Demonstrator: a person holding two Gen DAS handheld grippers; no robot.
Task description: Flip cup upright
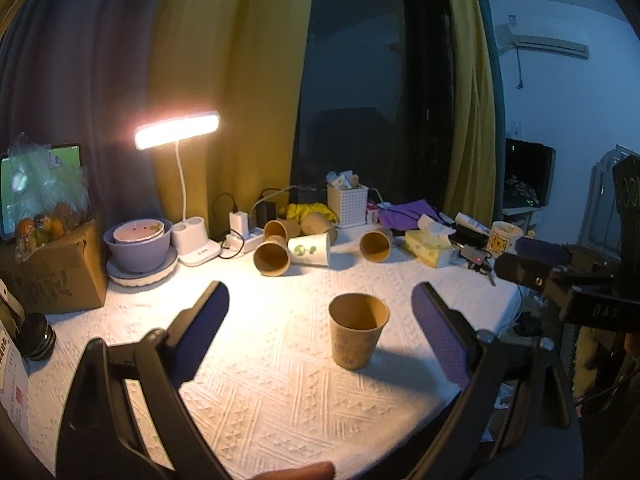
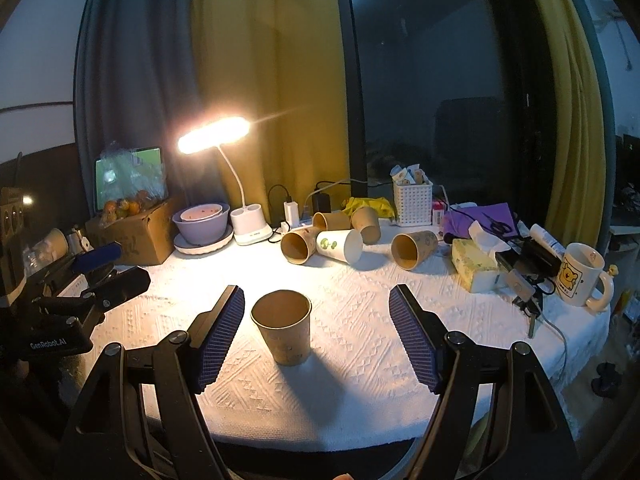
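A brown paper cup (image 1: 357,330) stands upright on the white tablecloth, mouth up; it also shows in the right wrist view (image 2: 285,330). My left gripper (image 1: 320,300) is open and empty, with the cup between its fingers but untouched. My right gripper (image 2: 316,304) is open and empty, with the cup close to its left finger. Several more paper cups lie on their sides at the back: a brown one (image 1: 273,257), a white one (image 1: 310,249) and another brown one (image 1: 375,244). The right gripper also shows at the right edge of the left wrist view (image 1: 536,270).
A lit desk lamp (image 1: 180,132) stands at the back left beside a purple bowl (image 1: 138,246) and a cardboard box (image 1: 56,268). A white basket (image 1: 347,204), a tissue box (image 1: 430,246) and a bear mug (image 2: 580,276) sit at the back right.
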